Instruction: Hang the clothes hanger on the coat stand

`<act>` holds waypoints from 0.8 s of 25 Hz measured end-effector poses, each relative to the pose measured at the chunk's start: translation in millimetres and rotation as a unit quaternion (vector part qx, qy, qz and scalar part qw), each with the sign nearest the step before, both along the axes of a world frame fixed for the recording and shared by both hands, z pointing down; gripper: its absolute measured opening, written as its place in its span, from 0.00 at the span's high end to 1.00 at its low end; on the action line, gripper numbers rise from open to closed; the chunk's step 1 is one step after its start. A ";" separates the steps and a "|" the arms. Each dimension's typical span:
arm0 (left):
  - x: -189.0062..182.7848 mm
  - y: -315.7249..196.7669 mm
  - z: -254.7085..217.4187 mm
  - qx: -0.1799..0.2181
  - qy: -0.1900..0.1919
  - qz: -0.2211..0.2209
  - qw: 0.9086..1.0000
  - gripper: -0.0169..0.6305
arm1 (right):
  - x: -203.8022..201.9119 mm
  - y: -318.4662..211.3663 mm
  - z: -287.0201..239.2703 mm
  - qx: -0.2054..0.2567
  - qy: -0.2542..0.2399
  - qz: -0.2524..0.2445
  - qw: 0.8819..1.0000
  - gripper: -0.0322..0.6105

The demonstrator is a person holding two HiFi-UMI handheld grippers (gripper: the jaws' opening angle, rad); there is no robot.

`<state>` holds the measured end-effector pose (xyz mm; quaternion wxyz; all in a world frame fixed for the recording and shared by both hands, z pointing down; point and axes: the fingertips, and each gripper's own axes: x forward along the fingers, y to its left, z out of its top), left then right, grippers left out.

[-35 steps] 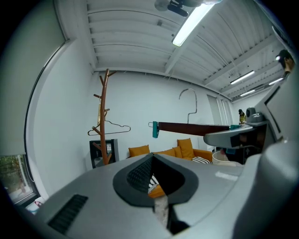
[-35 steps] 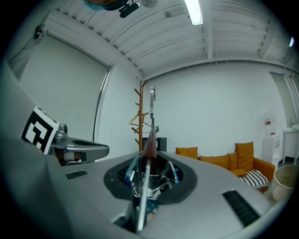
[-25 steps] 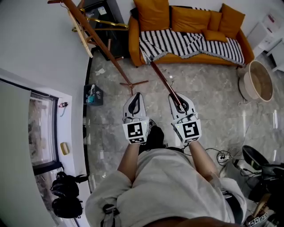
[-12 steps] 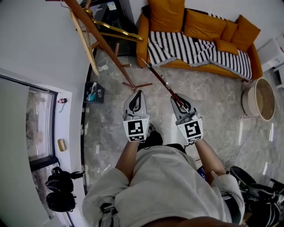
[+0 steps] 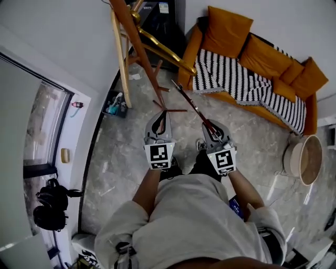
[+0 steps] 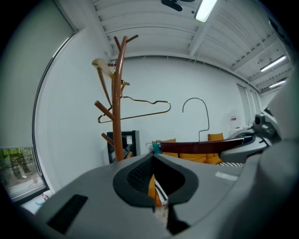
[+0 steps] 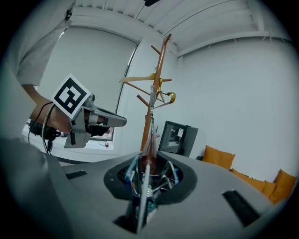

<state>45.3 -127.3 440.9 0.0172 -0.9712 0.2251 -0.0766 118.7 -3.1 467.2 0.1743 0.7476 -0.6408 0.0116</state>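
The coat stand point(image 5: 137, 42) is a brown wooden pole with pegs at the upper left; it also shows in the left gripper view point(image 6: 117, 107) and the right gripper view point(image 7: 156, 79). My right gripper point(image 5: 211, 125) is shut on a dark red wooden clothes hanger point(image 5: 191, 105), which slants up and left toward the stand's foot. Its bar point(image 6: 201, 147) and wire hook cross the left gripper view, and it rises between the right jaws point(image 7: 150, 140). My left gripper point(image 5: 161, 113) is shut with nothing in it, level with the right one.
A gold wire hanger point(image 5: 163, 50) and a pale wooden hanger point(image 5: 121, 58) hang on the stand. Behind it is a black cabinet point(image 5: 157, 16). An orange sofa point(image 5: 252, 58) with a striped blanket is at the right, with a round basket point(image 5: 302, 157) beyond it. A window wall runs along the left.
The person has moved closer to the coat stand, which now stands larger and nearer the grippers. The sofa has slid right. Both grippers keep their pose and the hanger stays held.
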 end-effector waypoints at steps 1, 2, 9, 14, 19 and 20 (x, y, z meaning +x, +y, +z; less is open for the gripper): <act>4.2 -6.7 1.6 -0.002 -0.001 -0.014 1.000 0.96 | 7.8 -6.1 3.6 -0.006 0.002 -0.010 1.000 0.87; 7.9 -13.2 2.9 -0.005 -0.001 -0.029 1.000 0.96 | 14.5 -12.2 6.8 -0.017 0.005 -0.022 1.000 0.87; 38.4 -28.7 17.3 -0.021 -0.014 -0.108 0.994 0.96 | 56.6 -41.7 22.3 -0.044 0.025 -0.113 0.992 0.87; 43.7 -31.8 27.5 -0.039 -0.020 -0.156 0.987 0.96 | 78.1 -57.0 28.8 -0.048 0.022 -0.144 0.988 0.87; 33.9 -32.9 28.9 -0.047 -0.013 -0.198 0.979 0.96 | 79.5 -65.1 31.4 -0.058 0.011 -0.158 0.986 0.87; 32.3 -33.0 29.7 -0.050 -0.012 -0.204 0.978 0.96 | 79.4 -66.9 32.2 -0.060 0.004 -0.159 0.985 0.87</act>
